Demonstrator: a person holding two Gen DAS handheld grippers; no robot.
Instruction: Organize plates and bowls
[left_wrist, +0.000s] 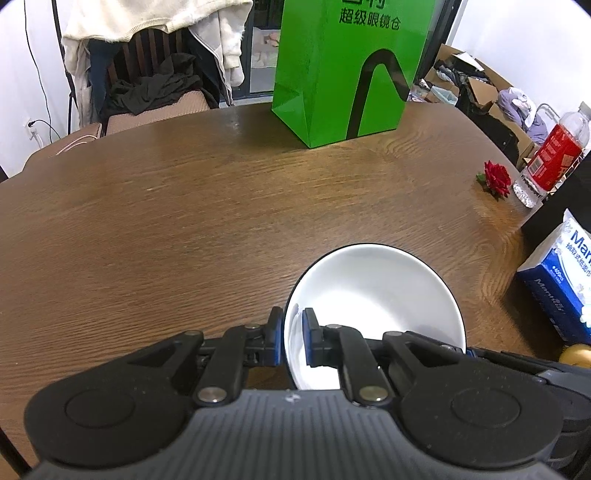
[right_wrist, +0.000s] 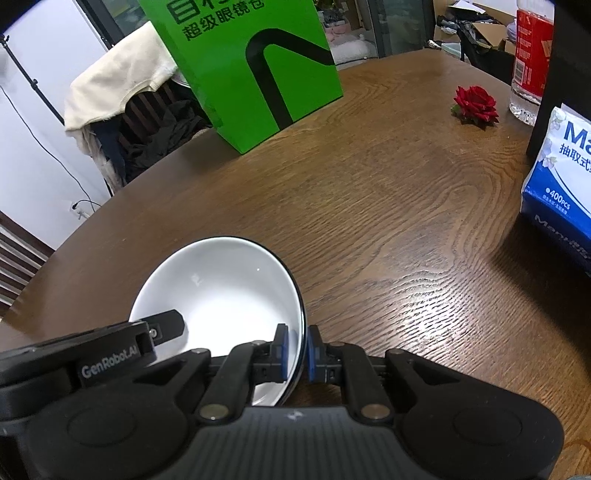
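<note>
On the brown wooden table (left_wrist: 184, 221) sits one white bowl (left_wrist: 376, 295) with a thin dark rim, and both claws have it at once. Over on its left edge, the left gripper (left_wrist: 292, 332) is clamped onto the rim, one blue pad outside the wall and the other inside. Same deal on the opposite side: the right gripper (right_wrist: 297, 350) is pinched on the right edge of the bowl (right_wrist: 221, 291), rim sandwiched between its blue pads (you can see the left gripper's finger poking into the bowl in the right wrist view). Can't tell whether the bowl is resting on the table or lifted slightly off it.

Farther back stands a green paper bag (left_wrist: 340, 74) with black print. A red rose (right_wrist: 474, 103) lies off to the right, near a water bottle (left_wrist: 554, 155) with a red label, and a blue tissue pack (right_wrist: 561, 184) sits closer in. Behind the table is a chair (left_wrist: 155, 74) draped with clothes.
</note>
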